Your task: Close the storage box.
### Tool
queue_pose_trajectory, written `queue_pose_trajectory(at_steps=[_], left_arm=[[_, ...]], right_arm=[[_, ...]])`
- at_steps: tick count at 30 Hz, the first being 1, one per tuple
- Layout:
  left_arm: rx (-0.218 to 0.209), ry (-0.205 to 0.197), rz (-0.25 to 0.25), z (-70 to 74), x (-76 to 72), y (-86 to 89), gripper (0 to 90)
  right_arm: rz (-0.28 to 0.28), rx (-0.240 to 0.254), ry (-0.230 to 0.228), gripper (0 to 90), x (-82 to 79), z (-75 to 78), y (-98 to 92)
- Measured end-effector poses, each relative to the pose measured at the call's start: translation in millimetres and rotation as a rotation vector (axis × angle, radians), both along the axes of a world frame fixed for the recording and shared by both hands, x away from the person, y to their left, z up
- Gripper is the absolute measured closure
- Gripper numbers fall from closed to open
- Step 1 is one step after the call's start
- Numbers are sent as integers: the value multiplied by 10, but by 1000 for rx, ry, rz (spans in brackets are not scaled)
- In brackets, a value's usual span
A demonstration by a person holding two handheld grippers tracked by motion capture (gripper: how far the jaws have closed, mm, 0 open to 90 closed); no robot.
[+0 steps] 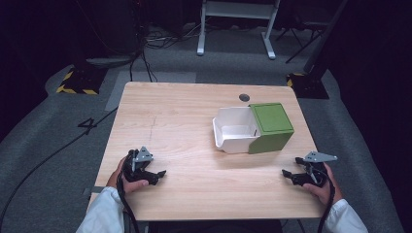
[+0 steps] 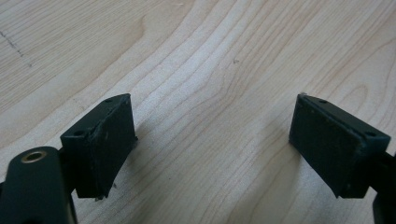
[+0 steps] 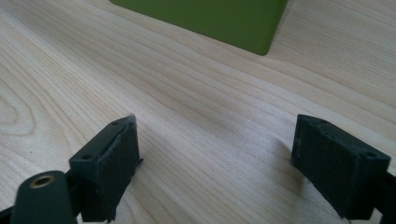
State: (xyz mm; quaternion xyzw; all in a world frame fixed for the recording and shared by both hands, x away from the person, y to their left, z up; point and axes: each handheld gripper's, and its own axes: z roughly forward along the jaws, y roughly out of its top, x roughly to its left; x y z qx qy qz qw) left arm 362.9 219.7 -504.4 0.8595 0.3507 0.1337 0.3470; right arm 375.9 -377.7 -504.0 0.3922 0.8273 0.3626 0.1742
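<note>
A green box [image 1: 272, 127] sits right of the table's middle, with a white drawer [image 1: 235, 130] pulled out of its left side; the drawer looks empty. My left gripper [image 1: 156, 175] rests near the front left edge, held in a hand. It is open, with bare wood between its pads [image 2: 105, 144]. My right gripper [image 1: 290, 176] rests near the front right edge, also open, nothing between its pads [image 3: 112, 165]. In the right gripper view the green box [image 3: 210, 21] stands ahead, a corner pointing my way.
The wooden table [image 1: 184, 116] has a dark round grommet hole [image 1: 244, 97] at the back, behind the box. White desk legs [image 1: 200, 29] and cables lie on the grey floor beyond. Yellow-black marked bases [image 1: 77, 80] stand at either far corner.
</note>
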Motion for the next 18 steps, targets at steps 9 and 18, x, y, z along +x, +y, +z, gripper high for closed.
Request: queue_pose_trajectory(at_steps=[9,18], left_arm=[[4,11,14,6,11,-29,137],[-19,18,2,90,110,-211,199]], right_arm=[[-2,1,1,148,0,0,5],[-2,1,1,148,2,0,6]])
